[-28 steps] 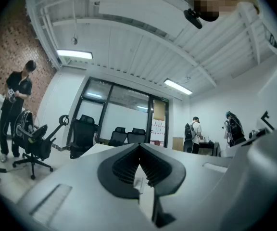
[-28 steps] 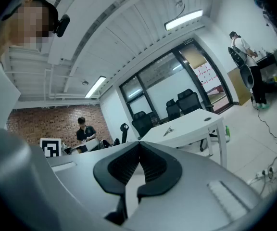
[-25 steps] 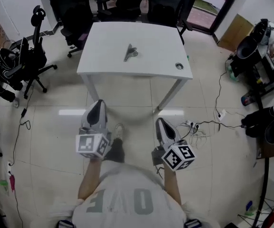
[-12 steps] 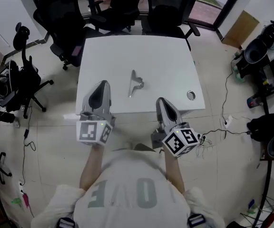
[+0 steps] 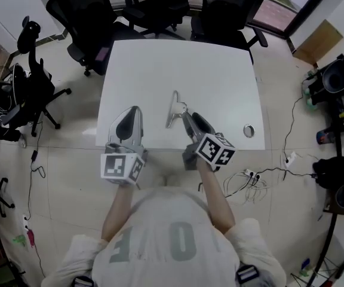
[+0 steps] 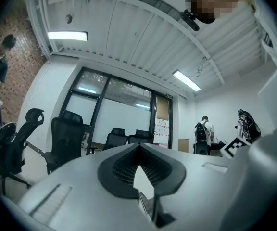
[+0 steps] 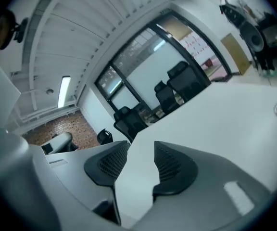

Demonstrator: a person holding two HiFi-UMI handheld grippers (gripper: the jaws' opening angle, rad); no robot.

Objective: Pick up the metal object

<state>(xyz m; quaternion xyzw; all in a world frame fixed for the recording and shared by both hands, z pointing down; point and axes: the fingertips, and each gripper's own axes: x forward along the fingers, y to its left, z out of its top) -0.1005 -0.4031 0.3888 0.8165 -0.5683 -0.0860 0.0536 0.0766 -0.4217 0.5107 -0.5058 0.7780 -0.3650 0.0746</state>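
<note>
Your metal object (image 5: 173, 108) lies flat on the white table (image 5: 220, 70), about midway between the table's left and right sides and closer to its near edge than to its far edge. You hold your right gripper (image 5: 187, 117) over the near part of the table, with its tips just beside the near end of the metal object, on the right of it; whether they touch it I cannot tell. Its jaws are apart and are opening, and in the right gripper view only the white tabletop shows between them. Your left gripper (image 5: 133, 111) is over the table's near edge, to the left of the metal object and apart from it. Its jaws are pressed together at the tips and they grasp nothing. A round metal-rimmed hole (image 5: 248, 130) sits near the table's near right corner. Black office chairs (image 5: 160, 5) stand along the table's far edge.
</note>
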